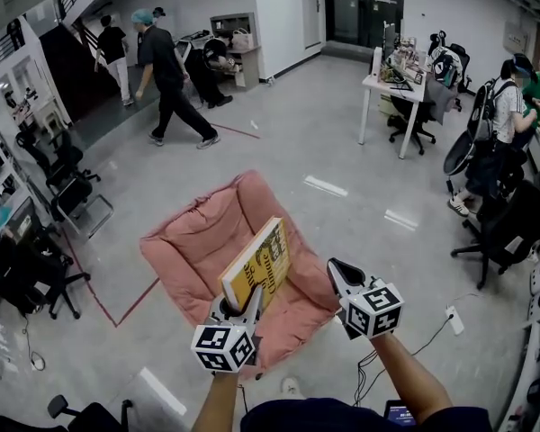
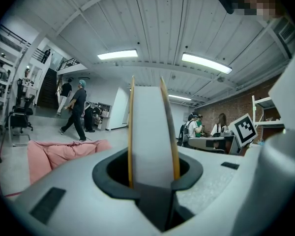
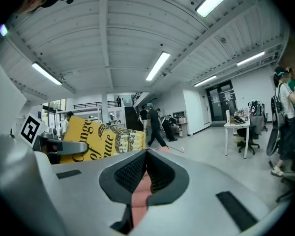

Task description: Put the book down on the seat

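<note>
**A:** Starting nearest: gripping anything?

**B:** Clamping the yellow book (image 1: 259, 261) at its near lower end in the left gripper (image 1: 241, 302), jaws pressing on both covers with the white page block standing between them.

**A:** And doing what with the right gripper (image 1: 336, 267)?

**B:** Hovering just right of the book, apart from it, jaws closed together on nothing.

**A:** Lying on the seat (image 1: 193, 241) already?

**B:** Not lying yet. Standing on edge and tilting, yellow cover facing right, raised over the pink cushion near its right side.

**A:** Sitting where, that seat?

**B:** Resting on the grey floor (image 1: 342, 151) just beyond both grippers, backrest turning toward the far left.

**A:** And looking farther off?

**B:** Taking in black office chairs (image 1: 58, 174) at the left, then a person in dark clothes (image 1: 169, 75) striding across the far left. Also taking in a white surface (image 1: 398, 86) on legs at the far right, and a person with a backpack (image 1: 495, 120) standing right of it.
</note>
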Demonstrator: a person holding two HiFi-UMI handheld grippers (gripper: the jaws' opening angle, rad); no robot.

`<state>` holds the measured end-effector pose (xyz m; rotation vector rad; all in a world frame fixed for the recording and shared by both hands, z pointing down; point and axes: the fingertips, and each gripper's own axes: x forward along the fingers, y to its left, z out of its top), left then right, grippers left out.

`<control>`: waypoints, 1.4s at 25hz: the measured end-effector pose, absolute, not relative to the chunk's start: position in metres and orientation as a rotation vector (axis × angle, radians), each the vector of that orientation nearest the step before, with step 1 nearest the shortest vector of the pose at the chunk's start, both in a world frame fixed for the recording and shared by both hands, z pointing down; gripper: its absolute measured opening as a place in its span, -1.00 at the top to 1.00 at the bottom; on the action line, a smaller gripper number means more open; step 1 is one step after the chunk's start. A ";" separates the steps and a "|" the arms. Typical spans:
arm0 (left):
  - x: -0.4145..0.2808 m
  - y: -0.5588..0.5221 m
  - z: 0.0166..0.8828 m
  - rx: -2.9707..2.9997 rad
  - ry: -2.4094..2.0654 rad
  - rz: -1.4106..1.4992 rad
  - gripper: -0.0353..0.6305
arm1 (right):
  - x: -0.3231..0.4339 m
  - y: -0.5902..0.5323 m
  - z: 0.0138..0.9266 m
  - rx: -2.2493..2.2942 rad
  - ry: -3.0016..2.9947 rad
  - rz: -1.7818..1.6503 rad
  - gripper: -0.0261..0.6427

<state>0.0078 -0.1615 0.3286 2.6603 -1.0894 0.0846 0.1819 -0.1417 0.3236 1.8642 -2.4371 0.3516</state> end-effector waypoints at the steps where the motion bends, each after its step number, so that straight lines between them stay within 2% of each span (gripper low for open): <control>1: 0.008 -0.164 0.329 2.660 -1.086 0.085 0.46 | 0.182 -0.144 0.324 1.865 -2.434 0.352 0.87; 35: -0.016 -0.183 0.358 2.622 -1.053 0.114 0.46 | 0.149 -0.168 0.345 1.833 -2.394 0.386 0.86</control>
